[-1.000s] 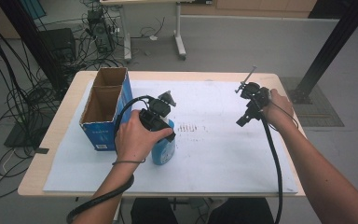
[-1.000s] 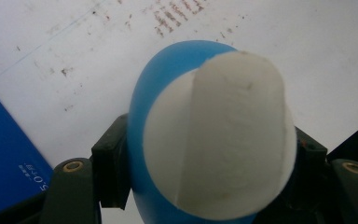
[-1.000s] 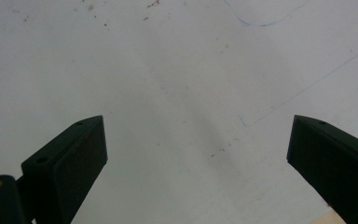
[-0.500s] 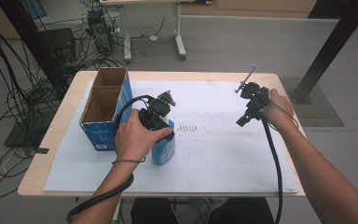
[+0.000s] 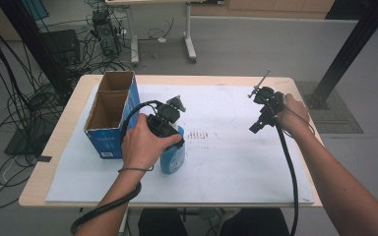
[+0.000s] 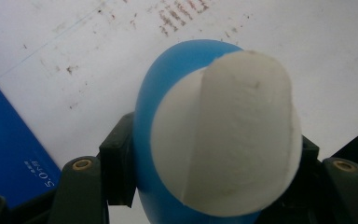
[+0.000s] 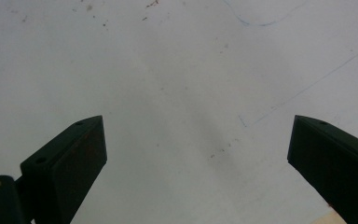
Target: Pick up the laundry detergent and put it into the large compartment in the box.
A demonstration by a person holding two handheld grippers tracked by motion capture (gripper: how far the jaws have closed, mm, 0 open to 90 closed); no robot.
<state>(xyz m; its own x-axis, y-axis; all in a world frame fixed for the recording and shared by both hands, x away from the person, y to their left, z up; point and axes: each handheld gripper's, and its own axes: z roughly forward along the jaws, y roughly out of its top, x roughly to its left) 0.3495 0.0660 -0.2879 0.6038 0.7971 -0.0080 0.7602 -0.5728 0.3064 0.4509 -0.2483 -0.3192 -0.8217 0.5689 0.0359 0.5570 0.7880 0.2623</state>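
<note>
Blue bottle with its white cap sits clamped between my left gripper's jaws, standing on the paper-covered tabletop just beside the cardboard box. My right gripper hangs spread wide over bare paper.

blue bottle | white cap | upright on paper | beside blue box

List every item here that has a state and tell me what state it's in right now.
Left hand-held gripper: shut on the blue bottle.
Blue bottle: white cap on, gripped at both sides.
Right hand-held gripper: open, empty, above the white sheet.
Cardboard box: open at the top, upright.
</note>
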